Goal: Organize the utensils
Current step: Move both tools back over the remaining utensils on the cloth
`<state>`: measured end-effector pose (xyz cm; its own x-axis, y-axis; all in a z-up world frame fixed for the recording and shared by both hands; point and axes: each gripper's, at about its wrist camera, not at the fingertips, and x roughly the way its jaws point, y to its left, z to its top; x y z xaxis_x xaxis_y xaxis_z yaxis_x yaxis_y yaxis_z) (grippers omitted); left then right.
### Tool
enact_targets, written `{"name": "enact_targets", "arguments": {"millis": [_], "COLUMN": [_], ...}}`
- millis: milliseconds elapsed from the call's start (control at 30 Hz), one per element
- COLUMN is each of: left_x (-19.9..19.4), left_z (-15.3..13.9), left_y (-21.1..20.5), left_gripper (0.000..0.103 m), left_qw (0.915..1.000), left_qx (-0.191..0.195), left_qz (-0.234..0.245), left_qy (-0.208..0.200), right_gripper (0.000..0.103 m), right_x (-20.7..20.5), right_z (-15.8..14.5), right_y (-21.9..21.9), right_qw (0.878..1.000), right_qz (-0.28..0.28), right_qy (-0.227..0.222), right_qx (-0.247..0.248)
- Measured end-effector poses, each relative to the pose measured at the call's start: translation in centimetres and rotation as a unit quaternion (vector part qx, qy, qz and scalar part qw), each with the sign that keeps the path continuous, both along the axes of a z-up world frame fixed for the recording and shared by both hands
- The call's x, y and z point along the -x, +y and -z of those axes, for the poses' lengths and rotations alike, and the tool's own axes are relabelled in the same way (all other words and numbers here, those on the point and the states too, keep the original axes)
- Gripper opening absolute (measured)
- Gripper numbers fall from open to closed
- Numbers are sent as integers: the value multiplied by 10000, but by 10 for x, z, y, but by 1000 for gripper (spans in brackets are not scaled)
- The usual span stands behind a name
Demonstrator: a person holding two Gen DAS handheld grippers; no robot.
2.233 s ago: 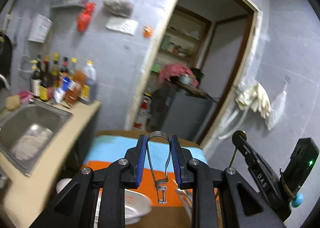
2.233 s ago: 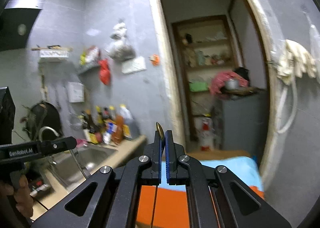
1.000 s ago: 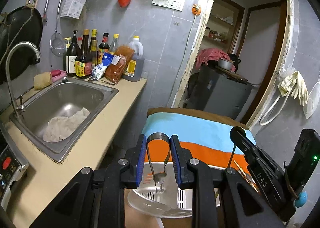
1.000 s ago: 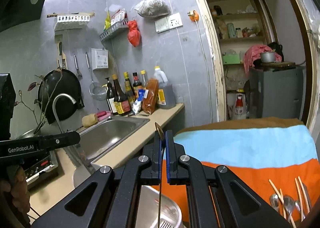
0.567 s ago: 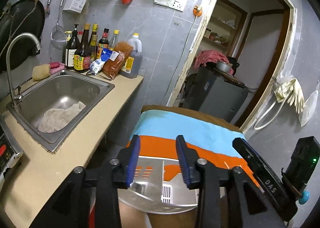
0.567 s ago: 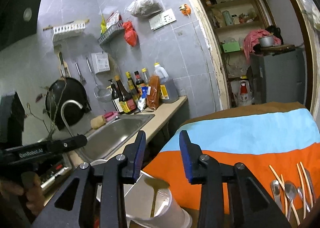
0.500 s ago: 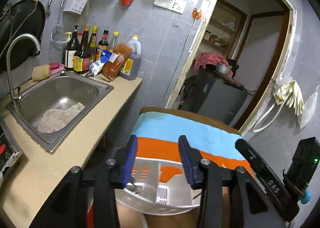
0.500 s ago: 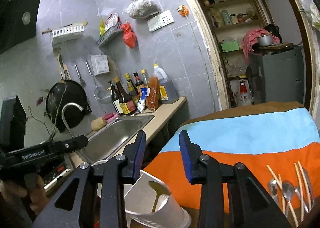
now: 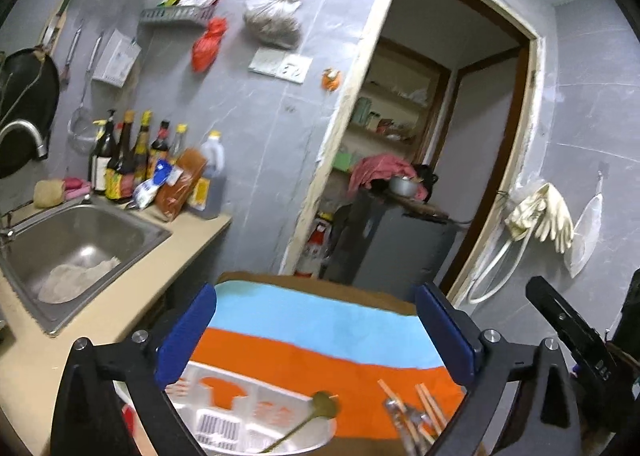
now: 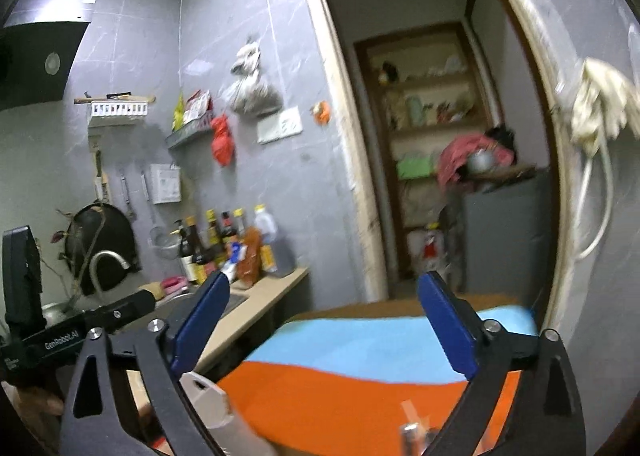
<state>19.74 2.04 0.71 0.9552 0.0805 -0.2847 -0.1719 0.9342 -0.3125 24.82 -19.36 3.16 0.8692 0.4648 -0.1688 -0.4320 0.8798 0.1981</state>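
Observation:
My left gripper (image 9: 316, 320) is wide open and empty above the table. Below it stands a white slotted utensil holder (image 9: 240, 420) with a brass spoon (image 9: 320, 410) sticking out of it. Loose chopsticks (image 9: 428, 406) and metal spoons (image 9: 404, 416) lie on the orange stripe of the cloth to the right. My right gripper (image 10: 322, 308) is also wide open and empty. The holder's rim (image 10: 208, 396) shows at its lower left, and a spoon tip (image 10: 408, 432) at the bottom.
An orange and blue striped cloth (image 9: 320, 332) covers the table. A counter with a steel sink (image 9: 76, 240) and several sauce bottles (image 9: 132, 160) runs along the left. A doorway (image 9: 420, 176) with a grey cabinet lies behind the table.
Both grippers have opened wide and let go: the left released the metal tongs, the right the brass spoon, which now stands in the holder. Both cameras have tilted up.

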Motion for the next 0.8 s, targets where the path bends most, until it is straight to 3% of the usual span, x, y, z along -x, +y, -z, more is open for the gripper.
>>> {"name": "enact_targets", "arguments": {"millis": [67, 400, 800], "left_x": [-5, -30, -73], "left_z": [-2, 8, 52], "left_y": [-14, -76, -123], "left_gripper": [102, 103, 103], "left_qw": [9999, 9987, 9953], "left_qx": [-91, -333, -297], "left_qz": [71, 393, 654], "left_qy": [-26, 11, 646], "right_gripper": [101, 101, 101], "right_x": [2, 1, -37], "right_z": [-9, -19, 38], "right_y": [-13, -77, -139], "right_qw": [9998, 9965, 9931], "right_qz": [168, 711, 964], "right_qy": [-116, -247, 397], "right_qx": [80, 357, 532]}}
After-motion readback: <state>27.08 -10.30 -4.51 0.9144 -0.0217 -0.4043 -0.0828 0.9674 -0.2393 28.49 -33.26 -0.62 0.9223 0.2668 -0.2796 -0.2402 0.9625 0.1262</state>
